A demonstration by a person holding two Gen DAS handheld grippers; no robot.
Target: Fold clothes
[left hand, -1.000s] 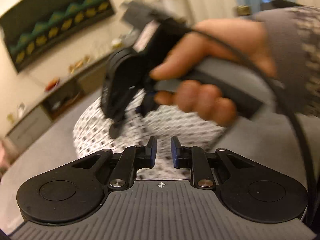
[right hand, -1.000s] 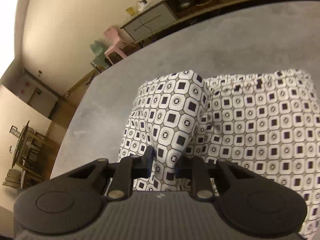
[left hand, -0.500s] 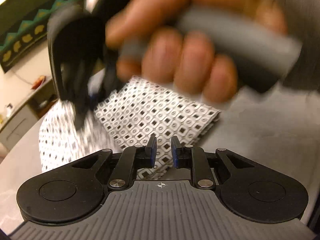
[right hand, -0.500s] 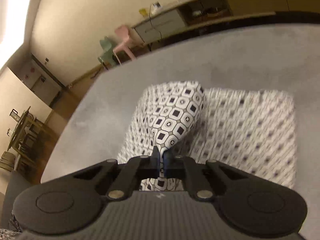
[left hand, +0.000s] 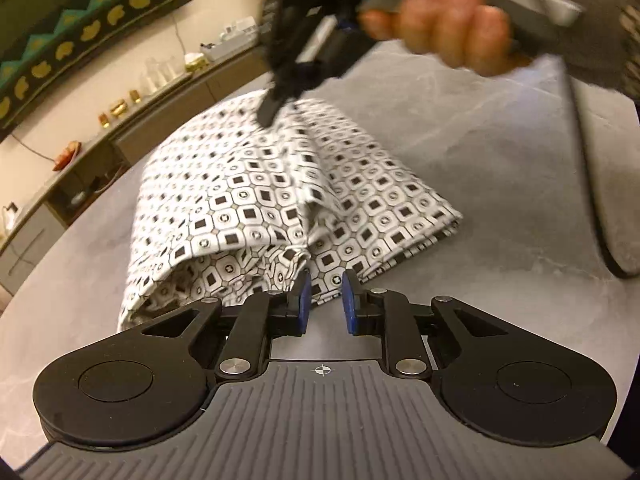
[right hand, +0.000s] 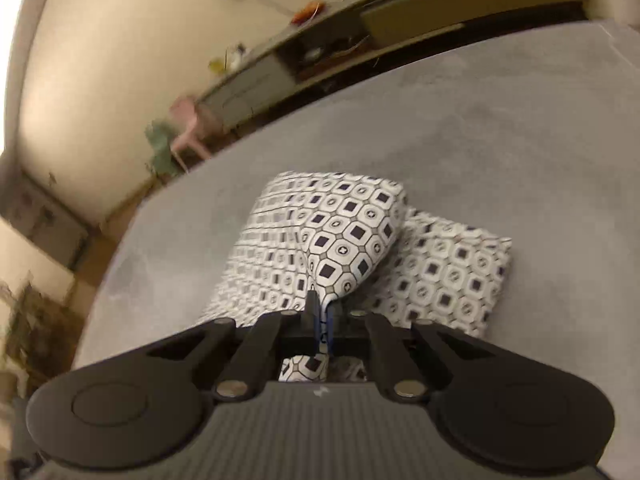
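A white garment with a black square print (left hand: 280,200) lies partly folded on the grey table (left hand: 460,140). My left gripper (left hand: 323,304) is open just above the garment's near edge, with nothing between its blue pads. In the left wrist view the right gripper (left hand: 276,108), held by a hand (left hand: 440,24), pinches the cloth at its far side and lifts it into a ridge. The right wrist view shows my right gripper (right hand: 322,320) shut on a raised fold of the garment (right hand: 344,240), and the rest of the cloth lies flat beneath.
A long low sideboard (left hand: 120,128) with small objects runs along the wall past the table's far edge. Pink and green chairs (right hand: 188,128) stand on the floor to the left. A dark cable (left hand: 592,184) from the right gripper hangs over the table at the right.
The right gripper has carried its pinched fold up and across the garment, which now looks narrower. The left gripper stays open and has come down to the cloth's near edge.
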